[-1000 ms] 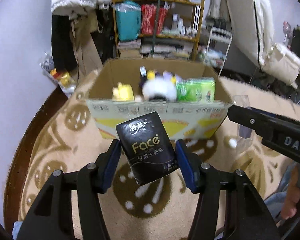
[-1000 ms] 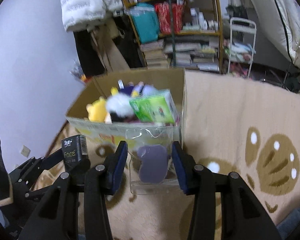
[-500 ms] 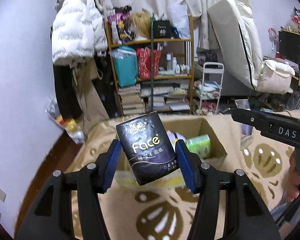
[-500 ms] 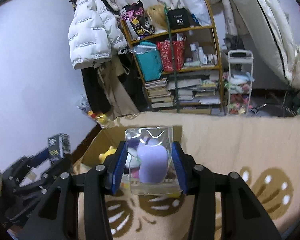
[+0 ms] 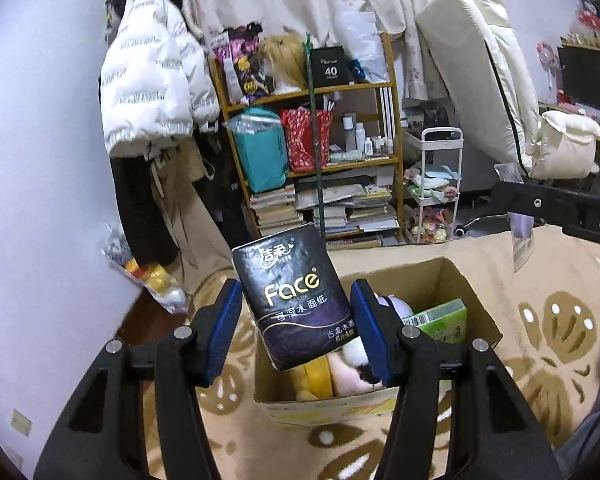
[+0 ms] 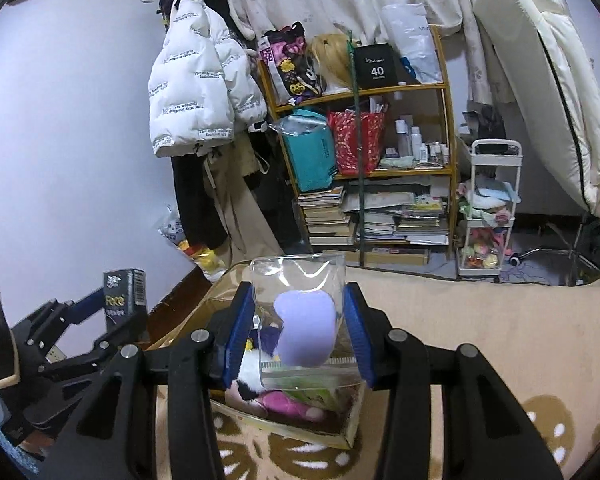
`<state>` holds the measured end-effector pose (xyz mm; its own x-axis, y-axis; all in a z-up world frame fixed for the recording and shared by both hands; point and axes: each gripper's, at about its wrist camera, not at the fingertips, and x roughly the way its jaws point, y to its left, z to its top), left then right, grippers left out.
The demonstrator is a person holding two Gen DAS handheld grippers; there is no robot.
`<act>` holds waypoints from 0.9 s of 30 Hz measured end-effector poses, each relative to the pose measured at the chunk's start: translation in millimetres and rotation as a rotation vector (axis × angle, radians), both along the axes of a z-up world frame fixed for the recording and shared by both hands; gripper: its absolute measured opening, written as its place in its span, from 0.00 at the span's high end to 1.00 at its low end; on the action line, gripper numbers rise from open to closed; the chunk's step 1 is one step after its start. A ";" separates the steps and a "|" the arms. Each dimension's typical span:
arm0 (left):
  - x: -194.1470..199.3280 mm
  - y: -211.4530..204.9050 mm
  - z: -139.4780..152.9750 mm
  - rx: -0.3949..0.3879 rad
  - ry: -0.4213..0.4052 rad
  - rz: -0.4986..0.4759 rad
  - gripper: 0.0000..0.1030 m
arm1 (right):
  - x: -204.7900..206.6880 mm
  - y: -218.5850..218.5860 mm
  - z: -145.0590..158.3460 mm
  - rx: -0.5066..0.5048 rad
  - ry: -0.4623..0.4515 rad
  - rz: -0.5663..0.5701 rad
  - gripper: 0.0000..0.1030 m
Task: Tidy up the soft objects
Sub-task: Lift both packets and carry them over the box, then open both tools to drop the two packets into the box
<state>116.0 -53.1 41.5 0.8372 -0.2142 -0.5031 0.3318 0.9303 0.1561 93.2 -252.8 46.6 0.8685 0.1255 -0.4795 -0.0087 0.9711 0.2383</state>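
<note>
My left gripper (image 5: 296,326) is shut on a black "Face" tissue pack (image 5: 294,300), held tilted above the near left part of an open cardboard box (image 5: 476,300). The box holds plush toys (image 5: 350,368) and a green pack (image 5: 440,320). My right gripper (image 6: 300,330) is shut on a clear plastic bag with a purple sponge (image 6: 306,330), held above the same box (image 6: 340,436). The left gripper with the tissue pack (image 6: 124,292) shows at the left of the right wrist view; the right gripper's arm (image 5: 556,214) crosses the left wrist view's right edge.
The box stands on a beige patterned rug (image 5: 548,320). Behind it are a wooden shelf of books and bags (image 5: 324,160), a white jacket on a coat rack (image 5: 152,92), a small white cart (image 5: 436,184) and a cream recliner (image 5: 512,92). A purple wall is at left.
Both grippers have risen and tilted up with their loads. The box has dropped lower in both views, and more of the room behind shows.
</note>
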 end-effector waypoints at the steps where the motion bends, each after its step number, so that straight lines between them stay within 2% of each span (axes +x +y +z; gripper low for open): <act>1: 2.3 0.4 -4.3 -0.013 0.014 -0.002 0.46 | 0.3 0.7 -4.0 0.002 -0.009 -0.010 0.54; 5: 9.9 -4.7 -22.8 0.001 0.040 -0.007 0.46 | 2.7 2.6 -18.1 0.003 -0.021 -0.011 0.54; 14: 25.6 -9.8 -56.8 -0.011 0.113 0.013 0.45 | 22.6 8.7 -55.1 -0.001 0.064 0.022 0.53; 20: 33.3 -6.3 -65.4 -0.036 0.141 0.033 0.45 | 33.3 15.0 -75.6 -0.014 0.120 0.049 0.51; 25: 34.1 -5.3 -67.9 -0.026 0.141 0.046 0.43 | 35.7 18.8 -83.9 -0.022 0.140 0.065 0.51; 27: 31.8 -3.5 -65.4 -0.016 0.117 0.047 0.34 | 36.0 19.1 -85.5 -0.016 0.150 0.069 0.51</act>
<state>147.7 -56.6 -23.9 0.7822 -0.1848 -0.5950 0.3028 0.9474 0.1038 129.3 -233.8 -38.9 0.7765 0.1738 -0.6057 -0.0412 0.9732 0.2264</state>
